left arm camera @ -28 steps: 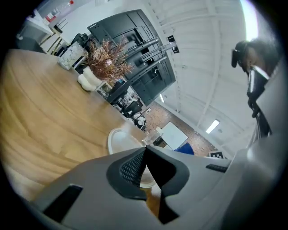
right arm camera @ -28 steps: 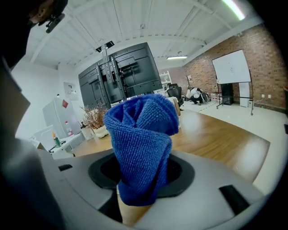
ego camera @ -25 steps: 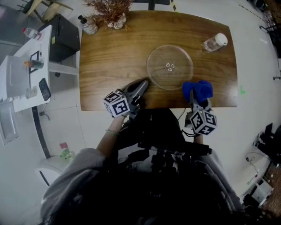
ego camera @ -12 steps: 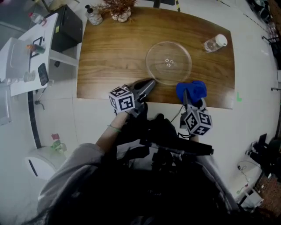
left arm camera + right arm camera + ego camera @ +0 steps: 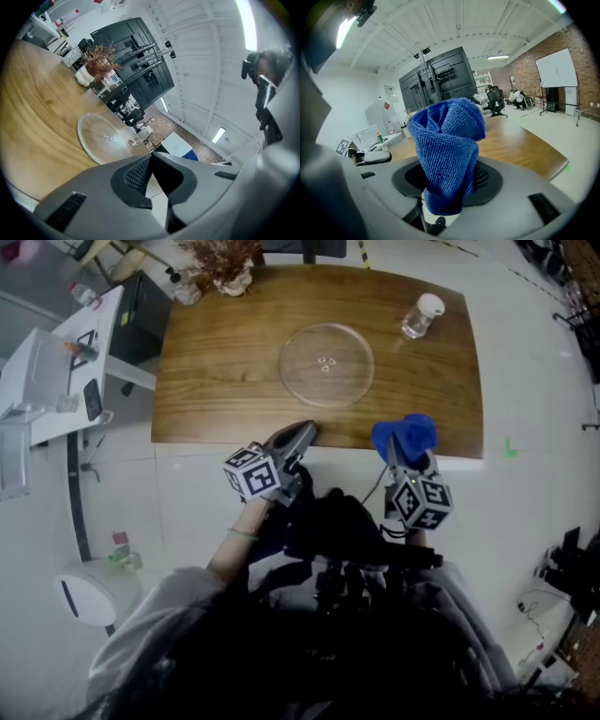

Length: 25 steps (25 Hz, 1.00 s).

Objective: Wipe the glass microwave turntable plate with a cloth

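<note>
Both grippers have drawn back from the plate to the table's near edge. The left gripper [image 5: 302,434], jaws pressed together on nothing, points toward the round, clear glass turntable plate [image 5: 325,364], which lies flat at mid-surface of the wood-grain table [image 5: 216,362]. The right gripper [image 5: 398,454] pinches a blue terry cloth [image 5: 405,435], bunched into a roll whose long axis runs along the jaws, toward the far edge. A clear bottle [image 5: 417,315] sits near the far right corner. The floor is pale.
</note>
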Each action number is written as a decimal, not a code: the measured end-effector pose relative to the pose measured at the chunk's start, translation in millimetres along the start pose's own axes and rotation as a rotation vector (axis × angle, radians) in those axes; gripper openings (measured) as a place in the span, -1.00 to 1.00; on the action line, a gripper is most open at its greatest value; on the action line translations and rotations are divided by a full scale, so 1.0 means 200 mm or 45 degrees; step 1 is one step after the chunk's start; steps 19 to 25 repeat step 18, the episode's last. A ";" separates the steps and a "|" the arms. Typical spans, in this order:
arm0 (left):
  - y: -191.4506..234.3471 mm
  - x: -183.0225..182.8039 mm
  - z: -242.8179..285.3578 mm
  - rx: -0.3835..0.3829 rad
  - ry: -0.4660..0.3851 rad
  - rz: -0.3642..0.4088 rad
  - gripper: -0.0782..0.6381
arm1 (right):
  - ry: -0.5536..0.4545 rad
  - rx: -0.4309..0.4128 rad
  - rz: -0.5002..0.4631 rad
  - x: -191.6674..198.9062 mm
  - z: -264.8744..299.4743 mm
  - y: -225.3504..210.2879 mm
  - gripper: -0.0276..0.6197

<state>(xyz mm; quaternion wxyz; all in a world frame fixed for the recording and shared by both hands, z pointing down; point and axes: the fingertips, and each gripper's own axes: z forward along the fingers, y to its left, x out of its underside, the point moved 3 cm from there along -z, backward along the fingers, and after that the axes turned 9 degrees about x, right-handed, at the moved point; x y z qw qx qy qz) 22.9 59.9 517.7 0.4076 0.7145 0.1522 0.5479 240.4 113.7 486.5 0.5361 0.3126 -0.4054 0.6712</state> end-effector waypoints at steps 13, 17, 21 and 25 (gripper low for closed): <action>-0.25 0.19 -0.18 -0.168 -0.123 0.035 -0.76 | -0.053 -0.187 -0.238 0.05 -0.15 0.02 -0.33; -0.30 0.24 -0.21 -0.186 -0.139 0.043 -0.76 | -0.079 -0.171 -0.194 0.04 -0.21 -0.04 -0.33; -0.31 0.25 -0.22 -0.193 -0.140 0.042 -0.76 | -0.084 -0.169 -0.172 0.04 -0.23 -0.06 -0.33; -0.31 0.25 -0.22 -0.193 -0.140 0.042 -0.76 | -0.084 -0.169 -0.172 0.04 -0.23 -0.06 -0.33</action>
